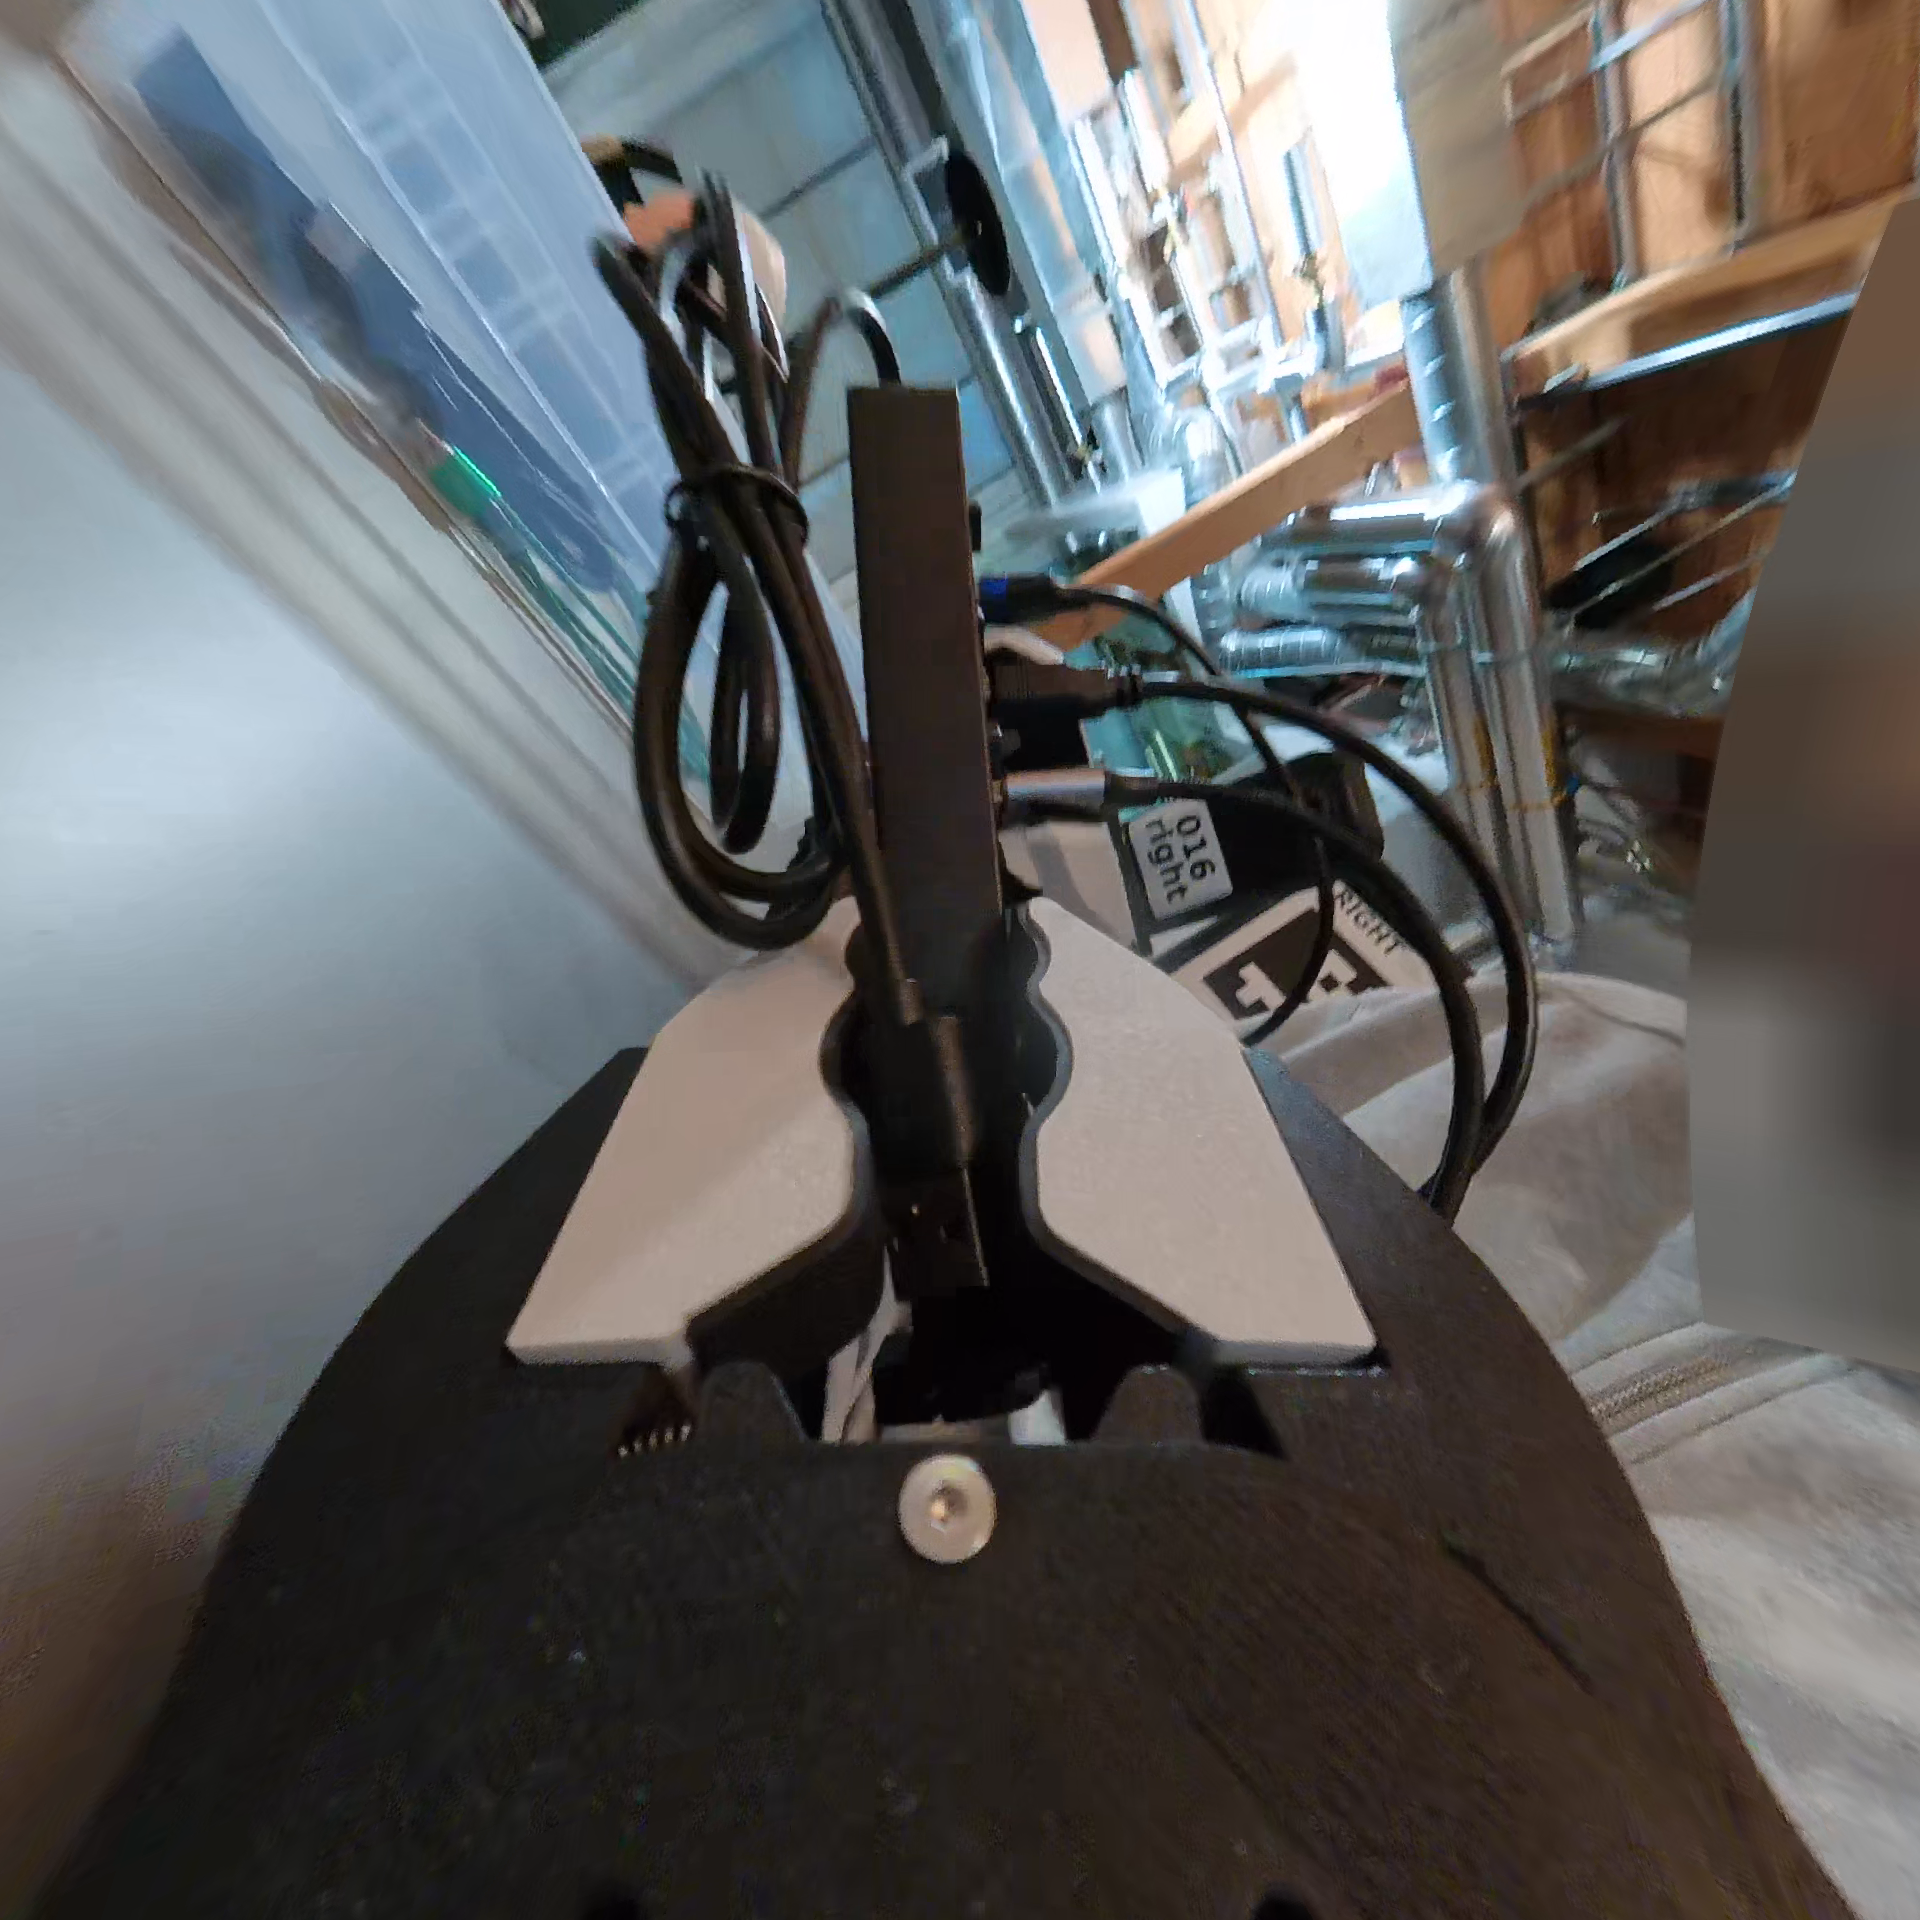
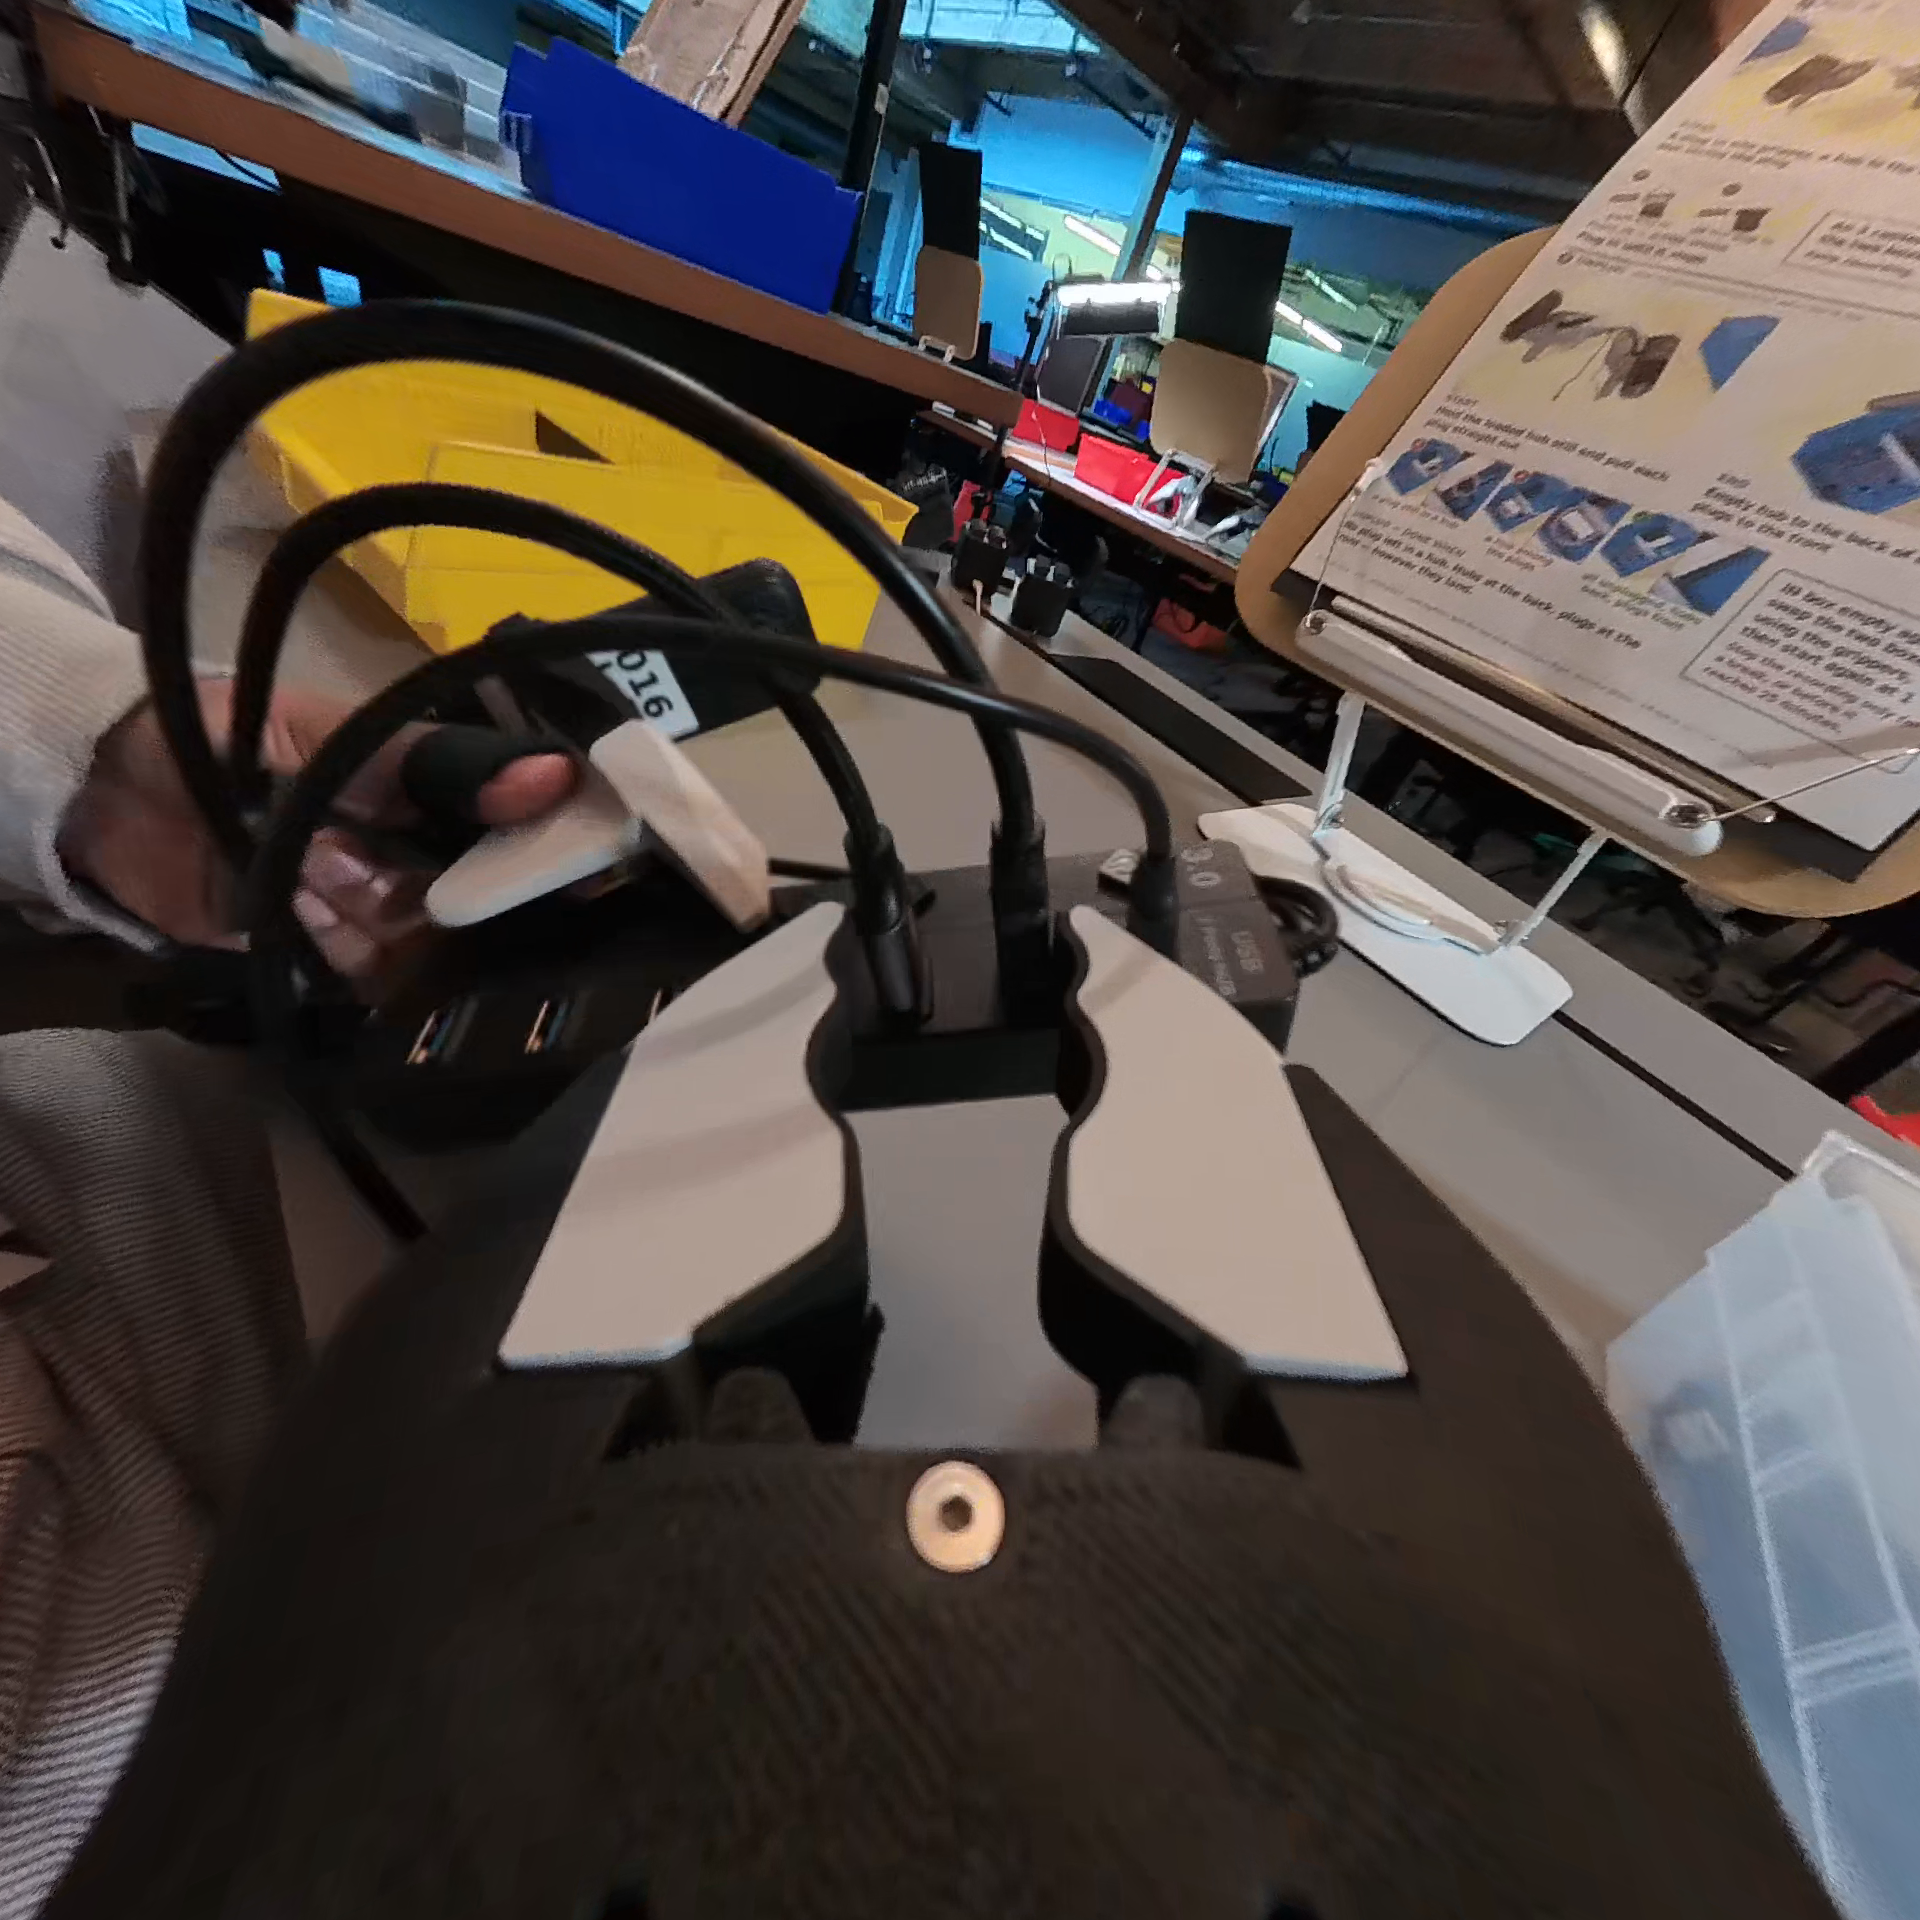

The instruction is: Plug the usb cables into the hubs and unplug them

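so the left gripper is clamped on a long black plastic usb hub, standing straight out along its fingers. three black usb cables stick out of its side, toward the right gripper, whose jaws sit narrowly round the middle plug, though i can't tell if they're pinching it. looks like a straight pull along the plug axis.

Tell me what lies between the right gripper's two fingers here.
In the right wrist view, two black USB plugs seated in the black hub stand between the fingers of the right gripper; a third plug sits outside them.
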The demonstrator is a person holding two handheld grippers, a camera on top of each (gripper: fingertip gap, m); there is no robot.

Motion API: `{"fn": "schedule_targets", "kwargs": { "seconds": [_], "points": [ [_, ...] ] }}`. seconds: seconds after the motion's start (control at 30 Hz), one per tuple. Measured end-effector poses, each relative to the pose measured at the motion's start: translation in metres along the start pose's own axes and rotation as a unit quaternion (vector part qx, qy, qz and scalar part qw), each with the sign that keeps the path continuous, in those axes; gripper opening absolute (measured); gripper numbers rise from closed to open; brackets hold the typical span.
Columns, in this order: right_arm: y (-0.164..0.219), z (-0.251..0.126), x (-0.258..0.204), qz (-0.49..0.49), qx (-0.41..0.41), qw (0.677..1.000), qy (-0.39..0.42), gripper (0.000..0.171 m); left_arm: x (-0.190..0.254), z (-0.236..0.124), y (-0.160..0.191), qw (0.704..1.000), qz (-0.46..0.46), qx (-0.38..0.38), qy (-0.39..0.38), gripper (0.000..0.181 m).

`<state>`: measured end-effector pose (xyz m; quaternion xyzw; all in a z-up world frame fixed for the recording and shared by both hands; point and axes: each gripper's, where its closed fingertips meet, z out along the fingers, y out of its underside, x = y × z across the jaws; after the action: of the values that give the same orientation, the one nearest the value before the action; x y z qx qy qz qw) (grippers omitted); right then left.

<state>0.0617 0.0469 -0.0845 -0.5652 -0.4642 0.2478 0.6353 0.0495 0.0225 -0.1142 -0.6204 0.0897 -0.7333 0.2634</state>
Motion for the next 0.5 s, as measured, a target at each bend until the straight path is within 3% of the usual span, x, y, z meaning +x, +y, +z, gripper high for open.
{"fn": "schedule_targets", "kwargs": {
  "seconds": [0.03, 0.37, 0.5],
  "points": [
    [-0.003, -0.001, 0.001, 0.002, 0.008, 1.000, -0.002, 0.036, 0.002, 0.004, 0.005, 1.000, 0.001, -0.011, 0.002, 0.023],
    [-0.012, -0.009, 0.001, 0.011, 0.024, 1.000, -0.014, 0.034, 0.013, 0.010, 0.012, 0.999, 0.004, -0.018, 0.041, 0.024],
    [-0.016, -0.015, 0.011, 0.016, 0.036, 0.999, 0.000, 0.033, 0.014, 0.011, 0.009, 0.999, 0.003, -0.008, 0.044, 0.047]
  ]
}}
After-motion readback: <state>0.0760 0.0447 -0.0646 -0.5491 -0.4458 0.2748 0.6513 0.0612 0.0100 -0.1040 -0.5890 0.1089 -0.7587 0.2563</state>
